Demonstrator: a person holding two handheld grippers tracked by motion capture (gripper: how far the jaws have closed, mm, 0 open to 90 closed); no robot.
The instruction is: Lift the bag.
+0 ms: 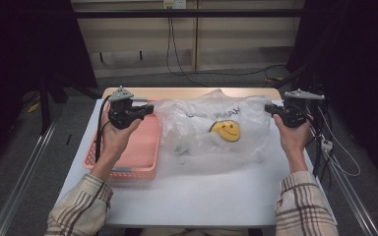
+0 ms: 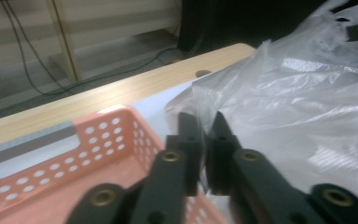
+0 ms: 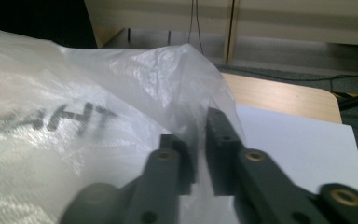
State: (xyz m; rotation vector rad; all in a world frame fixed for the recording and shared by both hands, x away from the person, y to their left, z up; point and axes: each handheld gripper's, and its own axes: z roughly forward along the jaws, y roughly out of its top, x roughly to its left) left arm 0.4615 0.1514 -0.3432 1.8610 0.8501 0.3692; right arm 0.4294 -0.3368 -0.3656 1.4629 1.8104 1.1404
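A clear plastic bag (image 1: 211,130) with a yellow smiley face lies spread across the middle of the white desk (image 1: 197,196), its left edge beside the pink basket (image 1: 128,157) at nine o'clock. The left claw (image 1: 150,109) pinches the bag's corner at ten o'clock, jaws nearly closed on the film. The right claw (image 1: 268,109) grips the opposite corner at two o'clock the same way.
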